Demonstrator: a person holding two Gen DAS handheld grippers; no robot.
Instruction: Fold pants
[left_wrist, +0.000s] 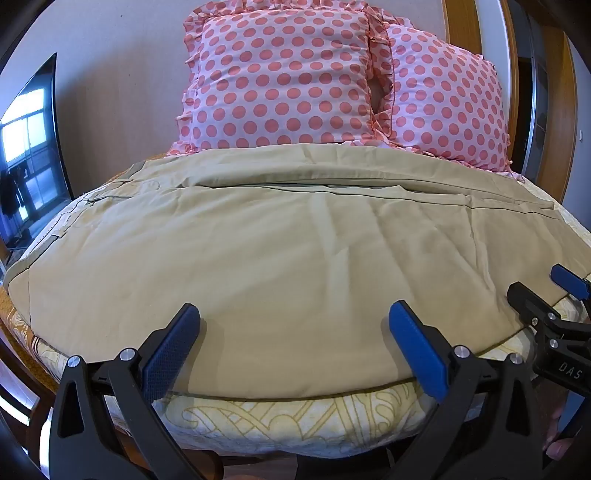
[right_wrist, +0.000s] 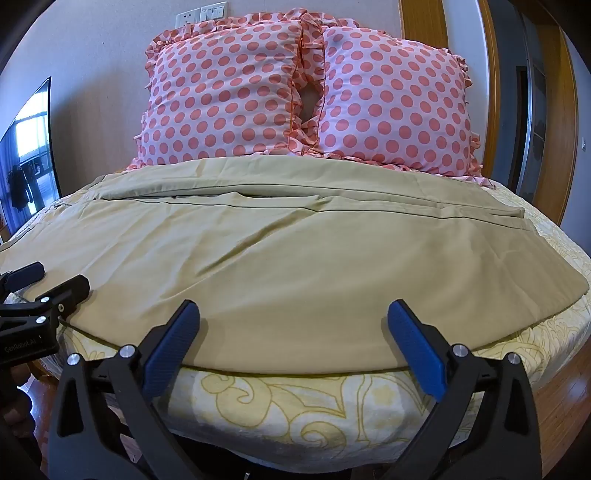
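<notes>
Khaki pants (left_wrist: 295, 236) lie flat across a bed (left_wrist: 295, 417), long axis running side to side along its near edge, waistband toward the left edge and leg hems toward the right. The cloth is smooth woven cotton with soft creases; the bedcover is cream with yellow scrollwork. The left gripper (left_wrist: 293, 350) and right gripper (right_wrist: 293, 350) hover spread wide, gripping nothing, over the near edge. Two polka-dot ruffled pillows (right_wrist: 306, 99) stand at the far edge.

Left tool (left_wrist: 293, 319) and right tool (right_wrist: 293, 319) both spread wide, side by side, level
</notes>
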